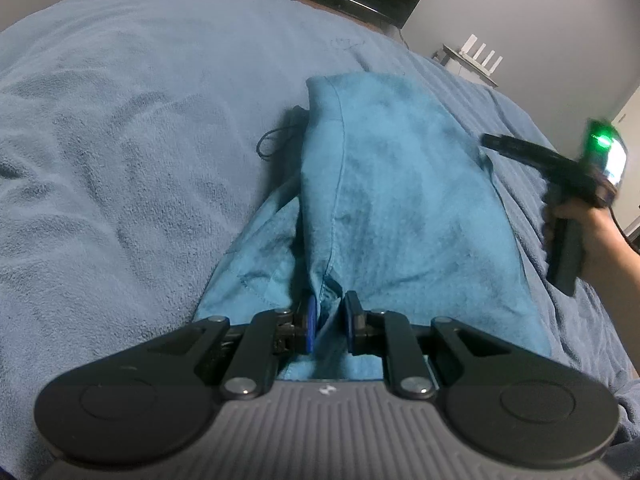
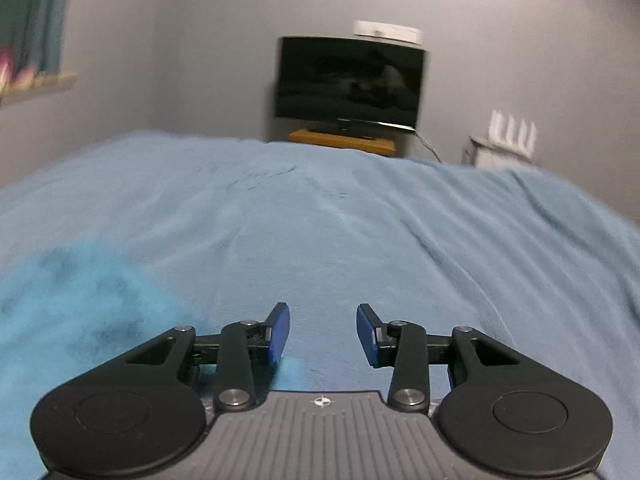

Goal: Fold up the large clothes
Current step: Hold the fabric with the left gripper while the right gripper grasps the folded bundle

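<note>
Lying lengthwise away from left claw (image 1: 329, 322), teal garment (image 1: 396, 184), pinched

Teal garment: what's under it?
The teal garment lies on the blue blanket. A dark cord sticks out from under its left edge. Where the cord leads is covered. The left gripper pinches the near fold.

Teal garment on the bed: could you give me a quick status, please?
Left gripper pinching teal garment. Right gripper open, empty, over blanket. Black drawstring trailing loose.
</note>
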A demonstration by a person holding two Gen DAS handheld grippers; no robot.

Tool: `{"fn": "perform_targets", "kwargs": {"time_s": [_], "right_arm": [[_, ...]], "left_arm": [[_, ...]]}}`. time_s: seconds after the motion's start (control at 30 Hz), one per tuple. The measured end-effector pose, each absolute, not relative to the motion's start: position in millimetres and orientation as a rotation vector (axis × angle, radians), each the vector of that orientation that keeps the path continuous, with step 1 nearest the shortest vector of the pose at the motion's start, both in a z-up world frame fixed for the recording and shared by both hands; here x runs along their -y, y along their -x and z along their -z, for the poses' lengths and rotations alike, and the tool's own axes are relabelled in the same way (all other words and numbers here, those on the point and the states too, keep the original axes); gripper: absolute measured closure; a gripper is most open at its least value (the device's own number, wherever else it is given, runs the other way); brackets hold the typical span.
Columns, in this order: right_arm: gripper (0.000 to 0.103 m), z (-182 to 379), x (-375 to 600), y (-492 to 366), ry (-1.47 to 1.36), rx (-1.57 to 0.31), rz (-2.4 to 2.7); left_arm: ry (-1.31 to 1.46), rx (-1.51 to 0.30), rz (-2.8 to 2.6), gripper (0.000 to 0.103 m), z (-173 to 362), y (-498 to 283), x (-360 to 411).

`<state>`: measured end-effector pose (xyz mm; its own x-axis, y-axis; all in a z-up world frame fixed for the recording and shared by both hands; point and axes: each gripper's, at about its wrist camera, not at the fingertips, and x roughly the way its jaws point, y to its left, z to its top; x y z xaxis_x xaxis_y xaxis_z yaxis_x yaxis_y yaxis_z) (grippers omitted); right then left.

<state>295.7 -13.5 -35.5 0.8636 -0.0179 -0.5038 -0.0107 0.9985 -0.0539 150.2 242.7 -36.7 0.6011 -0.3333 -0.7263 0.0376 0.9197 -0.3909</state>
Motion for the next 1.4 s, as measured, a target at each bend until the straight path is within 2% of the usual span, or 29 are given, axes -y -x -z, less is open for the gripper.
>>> {"fn": "perform_targets", "kwargs": {"time_s": [0.03, 0.1, 0.13, 0.17, 0.33, 0.53, 0.8, 1.13, 1.17, 1.2, 1.27, 1.4], "right_arm": [[0.062, 33.8, 22.4, -289.7, -0.006, -0.524, -0.011], [0.042, 34.7, 39.2, -276.5, -0.140, -0.538, -0.071], [0.025, 39.0, 48.4, -269.9, -0.204, -0.554, -0.102], [0.017, 44.2, 59.6, -265.8, -0.275, -0.581, -0.133], [0.016, 83.6, 103.4, -253.5, -0.569, -0.734, -0.232], [0.008, 124.6, 116.0, -262.2, -0.860, -0.879, -0.469], [0.000, 145.7, 94.3, -291.4, -0.890, -0.958, -0.623], [0.000, 168.8, 63.9, -334.0, -0.945, -0.921, -0.644], [0.007, 169.6, 65.5, -328.7, -0.932, -0.905, -0.628], [0.010, 164.9, 61.8, -324.8, -0.908, -0.888, -0.612], [0.024, 153.3, 56.2, -314.7, -0.870, -0.840, -0.593], [0.041, 118.9, 51.0, -281.3, -0.812, -0.724, -0.567]], "left_arm": [[0.357, -0.906, 0.220, 0.091, 37.0, -151.6, -242.3], [0.361, -0.907, 0.219, 0.090, 37.3, -152.8, -241.7], [0.361, -0.907, 0.218, 0.090, 37.6, -153.2, -241.6], [0.361, -0.907, 0.217, 0.090, 37.9, -153.9, -241.9], [0.349, -0.908, 0.207, 0.089, 38.7, -154.0, -239.2], [0.339, -0.912, 0.205, 0.089, 38.9, -155.5, -236.6], [0.334, -0.917, 0.214, 0.088, 41.6, -159.3, -235.5], [0.330, -0.928, 0.214, 0.087, 45.7, -165.0, -233.3], [0.325, -0.930, 0.210, 0.087, 46.3, -165.1, -232.2], [0.317, -0.934, 0.203, 0.087, 47.0, -165.6, -231.2], [0.302, -0.941, 0.194, 0.087, 48.8, -166.2, -227.9], [0.294, -0.941, 0.192, 0.086, 50.3, -167.3, -221.7]]}}
